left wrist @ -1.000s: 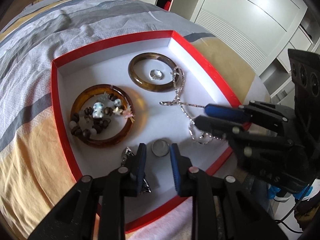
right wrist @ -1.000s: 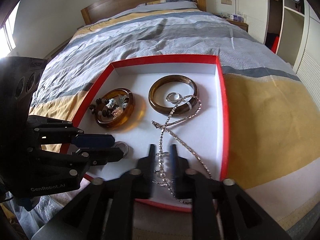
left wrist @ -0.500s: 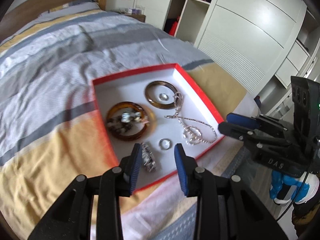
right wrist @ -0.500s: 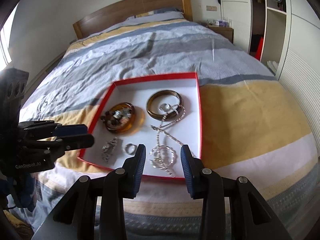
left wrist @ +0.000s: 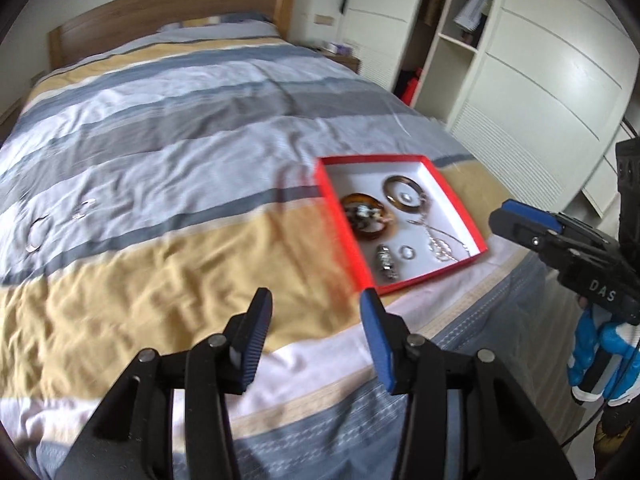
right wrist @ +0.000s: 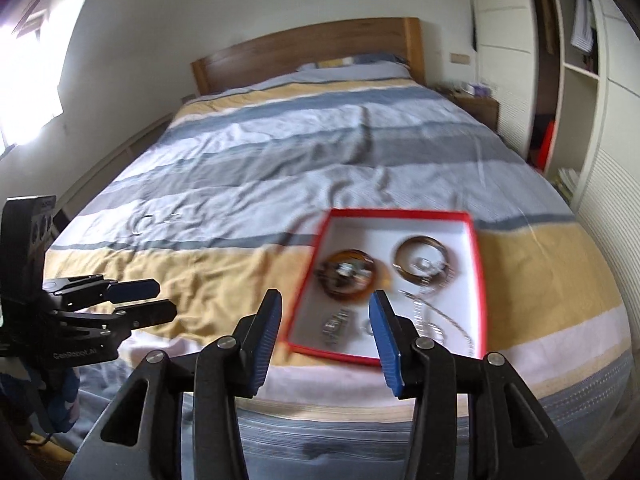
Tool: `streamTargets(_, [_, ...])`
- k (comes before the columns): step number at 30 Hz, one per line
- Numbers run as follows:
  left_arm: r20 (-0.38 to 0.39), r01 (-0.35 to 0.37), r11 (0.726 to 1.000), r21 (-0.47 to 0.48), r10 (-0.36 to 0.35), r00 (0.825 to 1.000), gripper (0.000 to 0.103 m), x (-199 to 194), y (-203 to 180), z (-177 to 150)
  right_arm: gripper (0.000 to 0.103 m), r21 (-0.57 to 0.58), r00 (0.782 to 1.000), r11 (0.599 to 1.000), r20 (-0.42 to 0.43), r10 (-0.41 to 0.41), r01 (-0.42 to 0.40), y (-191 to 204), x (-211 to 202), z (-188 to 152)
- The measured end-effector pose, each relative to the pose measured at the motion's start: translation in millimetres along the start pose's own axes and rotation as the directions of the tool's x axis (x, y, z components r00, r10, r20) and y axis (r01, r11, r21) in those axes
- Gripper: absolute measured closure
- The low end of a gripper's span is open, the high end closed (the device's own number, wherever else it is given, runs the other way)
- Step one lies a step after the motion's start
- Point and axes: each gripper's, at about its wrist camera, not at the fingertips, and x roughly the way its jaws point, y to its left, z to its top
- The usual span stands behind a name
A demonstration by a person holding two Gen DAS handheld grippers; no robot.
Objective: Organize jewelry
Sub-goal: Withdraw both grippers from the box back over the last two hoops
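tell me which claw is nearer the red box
Right. The right claw hangs over the red box's near edge; the left claw is off to its left over the bedspread, both empty and opening.

Daylight fills the room, coming from a window [right wrist: 24, 76] at the upper left of the right wrist view, where it blows out to white glare. The bed cover [left wrist: 168, 152] is evenly lit, with soft shadows. Both views are smeared by motion blur; the red box [right wrist: 478, 264] shows streaked edges. Fisheye bending curves the wardrobe [left wrist: 560, 80], and the corners vignette to black.
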Motion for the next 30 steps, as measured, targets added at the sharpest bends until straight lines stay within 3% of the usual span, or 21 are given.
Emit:
streamTargets(9, [0.111,-0.061,0.992,-0.106,0.073,0.991,0.059,-70,49,-24,0.05,-0.122,0.997,0.992,0.068,0.023,-0.014,74,-41,25])
streamTargets(17, [0.211,-0.119,0.972,-0.204,0.163,0.964,0.053,-128,90,-54,0.047,-0.141,0.992,0.99,0.12,0.029,-0.012,120,-78,36])
streamTargets(23, [0.246,-0.106,0.955,-0.277,0.177,0.953,0.052,-150,114,-75,0.045,-0.168,0.99,0.986,0.139,0.016,0.007,153,-97,32])
streamTargets(27, [0.262,-0.101,0.95,-0.297,0.182,0.948,0.052,-158,121,-84,0.035,-0.19,0.989,0.982,0.145,0.017,0.011,169,-102,31])
streamTargets(30, [0.27,-0.107,0.944,-0.312,0.196,0.943,0.052,-163,126,-88,0.035,-0.208,0.989,0.978,0.147,0.031,0.001,179,-103,33])
